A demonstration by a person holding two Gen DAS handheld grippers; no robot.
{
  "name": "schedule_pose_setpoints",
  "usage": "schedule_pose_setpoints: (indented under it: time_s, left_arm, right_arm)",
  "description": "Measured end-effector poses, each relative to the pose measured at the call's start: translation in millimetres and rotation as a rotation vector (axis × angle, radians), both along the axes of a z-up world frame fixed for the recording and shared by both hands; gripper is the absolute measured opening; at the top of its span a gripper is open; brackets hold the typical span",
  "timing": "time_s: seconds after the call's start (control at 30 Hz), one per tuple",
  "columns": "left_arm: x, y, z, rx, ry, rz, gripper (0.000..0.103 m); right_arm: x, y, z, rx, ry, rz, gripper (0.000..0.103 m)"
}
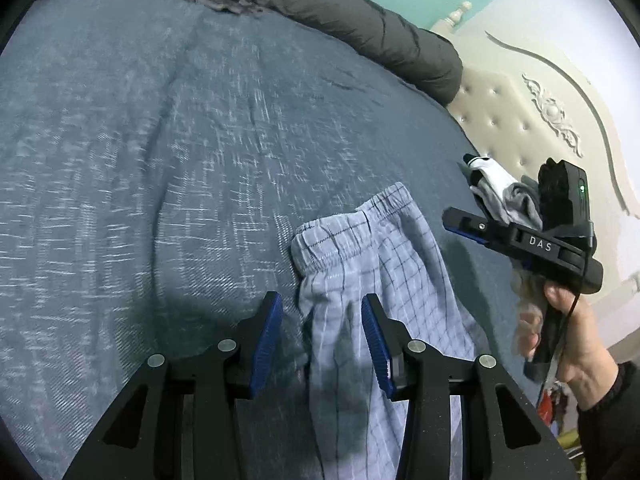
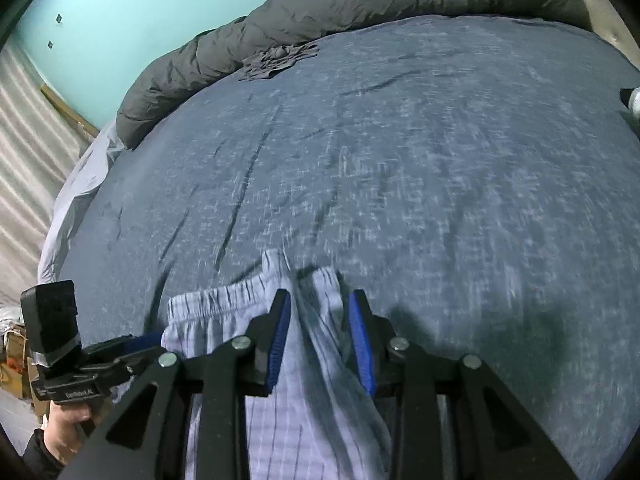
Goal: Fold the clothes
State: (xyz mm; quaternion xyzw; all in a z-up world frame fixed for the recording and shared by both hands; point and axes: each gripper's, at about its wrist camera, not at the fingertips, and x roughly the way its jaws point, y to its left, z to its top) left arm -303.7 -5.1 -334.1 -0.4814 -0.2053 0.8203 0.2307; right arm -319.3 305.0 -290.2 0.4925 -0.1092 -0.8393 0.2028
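Left wrist view: both tongs, left (image 1: 322,336) and right (image 2: 318,338), spread wide over checked trousers (image 1: 372,264) on bed (image 1: 160,140), seemingly poised for gripping.

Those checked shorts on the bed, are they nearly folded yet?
Barely started. The checked shorts lie unfolded, waistband up, on the blue bedspread. Both hand-held grippers, left and right, are open above them. The heap of clothes by the headboard waits too.

A wide bed covered in heathered blue-grey fabric (image 2: 400,152), a rolled dark grey quilt (image 2: 360,0) along its far edge, turquoise wall (image 2: 120,0) behind, cream tufted carved headboard (image 1: 520,120) at right.
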Motion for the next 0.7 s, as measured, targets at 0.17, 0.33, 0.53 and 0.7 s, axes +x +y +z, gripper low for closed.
schedule_pose_setpoints:
  time_s: [0.17, 0.33, 0.53, 0.7]
  left_arm:
    - [-10.0, 6.3, -3.8, 0.010, 0.011, -0.007, 0.044]
    - [-12.3, 8.1, -10.0, 0.006, 0.008, -0.008, 0.016]
    - [-9.3, 0.5, -9.1, 0.015, 0.011, -0.001, 0.005]
    - [-8.9, -5.9, -7.2, 0.026, 0.016, 0.019, 0.005]
  right_arm:
    - [-11.7, -13.2, -6.0, -0.001, -0.007, 0.045, 0.031]
    - [-17.7, -18.8, -15.9, 0.008, -0.031, 0.058, 0.031]
    - [-17.2, -19.7, -15.2, 0.035, 0.000, 0.055, 0.001]
    - [-23.0, -11.5, -17.9, 0.041, 0.002, 0.013, 0.000]
